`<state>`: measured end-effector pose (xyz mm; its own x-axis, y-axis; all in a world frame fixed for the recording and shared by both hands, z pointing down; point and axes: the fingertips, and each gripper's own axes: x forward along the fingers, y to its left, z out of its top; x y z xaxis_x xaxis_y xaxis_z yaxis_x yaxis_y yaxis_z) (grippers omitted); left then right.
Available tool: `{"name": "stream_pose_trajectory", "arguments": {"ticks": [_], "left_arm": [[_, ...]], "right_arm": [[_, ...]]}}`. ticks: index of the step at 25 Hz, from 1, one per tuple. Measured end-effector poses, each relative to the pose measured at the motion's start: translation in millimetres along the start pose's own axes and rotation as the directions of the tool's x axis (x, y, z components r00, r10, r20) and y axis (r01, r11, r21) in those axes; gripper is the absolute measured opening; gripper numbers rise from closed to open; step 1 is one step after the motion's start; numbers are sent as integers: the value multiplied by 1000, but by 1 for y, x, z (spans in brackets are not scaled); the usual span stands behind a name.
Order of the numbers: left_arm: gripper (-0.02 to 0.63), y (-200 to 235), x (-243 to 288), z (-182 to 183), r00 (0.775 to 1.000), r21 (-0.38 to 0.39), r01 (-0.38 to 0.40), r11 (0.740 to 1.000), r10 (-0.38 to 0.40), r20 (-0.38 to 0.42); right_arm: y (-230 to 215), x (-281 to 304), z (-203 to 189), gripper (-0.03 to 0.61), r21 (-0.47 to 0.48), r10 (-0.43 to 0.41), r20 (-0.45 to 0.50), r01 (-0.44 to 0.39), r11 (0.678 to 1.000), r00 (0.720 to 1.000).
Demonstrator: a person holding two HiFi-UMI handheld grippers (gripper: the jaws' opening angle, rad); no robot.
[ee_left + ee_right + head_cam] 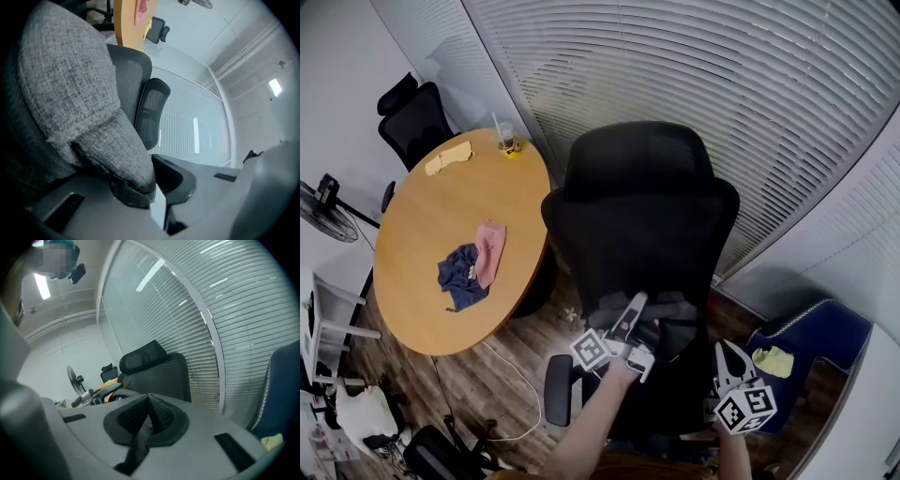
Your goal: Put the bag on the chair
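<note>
We see the gray bag (675, 314) lying on the chair (642, 216) seat. Our left gripper (635, 306) pinches its fabric, tilted slightly up. Our right gripper (727, 352), near right, has its jaws together.

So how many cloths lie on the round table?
3: a yellow cloth near the cup, a pink cloth mid-table, a dark blue cloth touching it. None seems hidden.

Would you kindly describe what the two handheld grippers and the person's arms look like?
Both the left gripper and the right gripper have light grey bodies with long tapering jaws lined with black textured pads. Each carries a white cube printed with black square markers. The forearms are bare; no sleeve shows.
</note>
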<state>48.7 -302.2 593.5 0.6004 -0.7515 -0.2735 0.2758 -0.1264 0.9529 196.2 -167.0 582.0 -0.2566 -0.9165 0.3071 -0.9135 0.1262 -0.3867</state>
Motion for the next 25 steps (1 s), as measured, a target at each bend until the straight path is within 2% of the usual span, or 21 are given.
{"name": "stream_pose_trajectory", "arguments": {"ticks": [7, 10, 16, 22, 25], "left_arm": [[28, -8, 1, -4, 999, 27, -29, 999, 29, -23], [106, -11, 0, -7, 999, 31, -32, 999, 33, -37], [189, -17, -5, -8, 998, 34, -57, 998, 58, -29], [217, -14, -15, -24, 992, 27, -112, 993, 113, -50], [239, -14, -22, -29, 992, 20, -116, 993, 117, -52]], "right_arm": [[9, -3, 6, 11, -16, 8, 6, -8, 1000, 1000], [15, -4, 7, 12, -21, 15, 12, -14, 1000, 1000], [27, -11, 14, 11, -3, 37, 46, -37, 999, 998], [36, -24, 24, 12, -19, 29, 68, -28, 999, 997], [40, -31, 28, 11, -26, 31, 80, -29, 999, 996]]}}
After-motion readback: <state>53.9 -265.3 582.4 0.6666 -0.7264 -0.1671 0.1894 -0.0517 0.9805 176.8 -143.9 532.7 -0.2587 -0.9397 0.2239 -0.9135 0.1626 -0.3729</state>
